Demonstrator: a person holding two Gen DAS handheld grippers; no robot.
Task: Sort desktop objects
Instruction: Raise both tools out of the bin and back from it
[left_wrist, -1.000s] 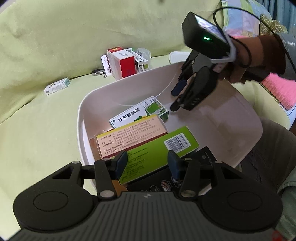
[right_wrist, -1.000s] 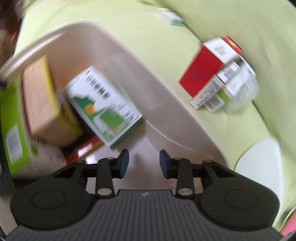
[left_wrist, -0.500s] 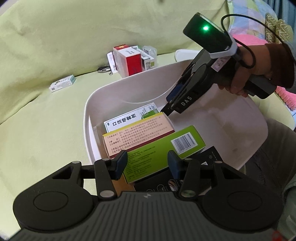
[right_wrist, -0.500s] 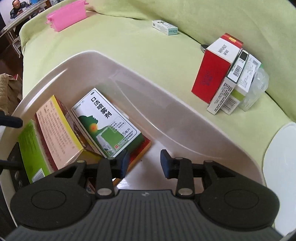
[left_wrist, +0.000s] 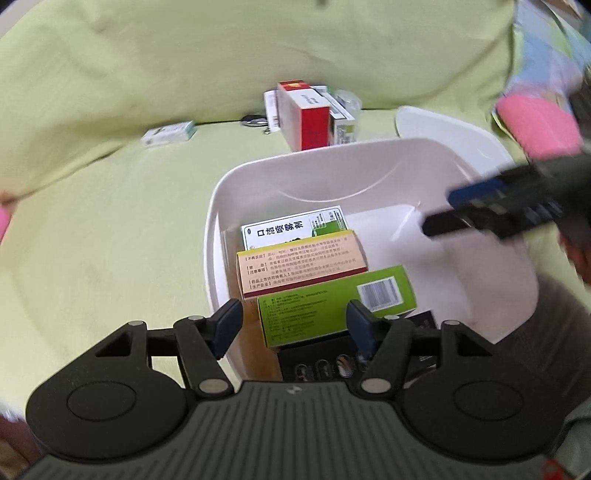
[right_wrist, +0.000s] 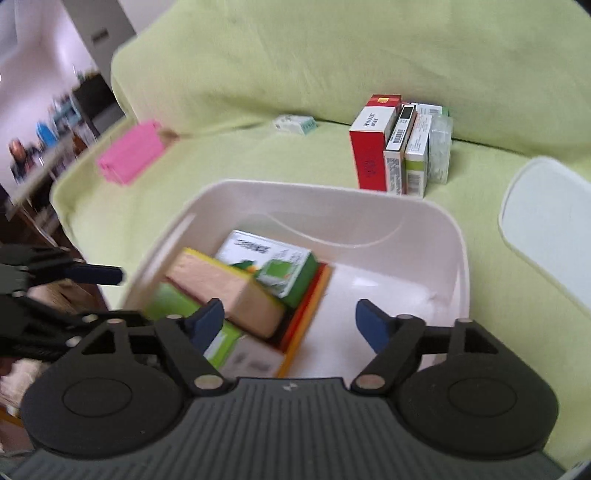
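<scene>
A white plastic bin (left_wrist: 280, 177) (right_wrist: 454, 236) sits on a green-covered sofa and holds several medicine boxes: a white and green box (left_wrist: 291, 229) (right_wrist: 273, 258), a pink and yellow box (left_wrist: 299, 264) (right_wrist: 225, 288) and a green box (left_wrist: 332, 306). My left gripper (left_wrist: 293, 325) hovers open over the bin's near end with nothing between its fingers. My right gripper (right_wrist: 290, 325) is open and empty above the bin's near rim; in the left wrist view it shows blurred at the right (left_wrist: 491, 210).
Beyond the bin stands a row of upright boxes led by a red one (left_wrist: 304, 114) (right_wrist: 373, 147). A small white box (left_wrist: 168, 134) (right_wrist: 295, 123) lies farther left. The bin's white lid (left_wrist: 443, 125) (right_wrist: 550, 221) rests to the right. Pink pouch (right_wrist: 129, 158) at the left.
My right gripper has pulled back out of the bin toward the right and opened wider. The left gripper has also opened wider and shifted slightly left.
</scene>
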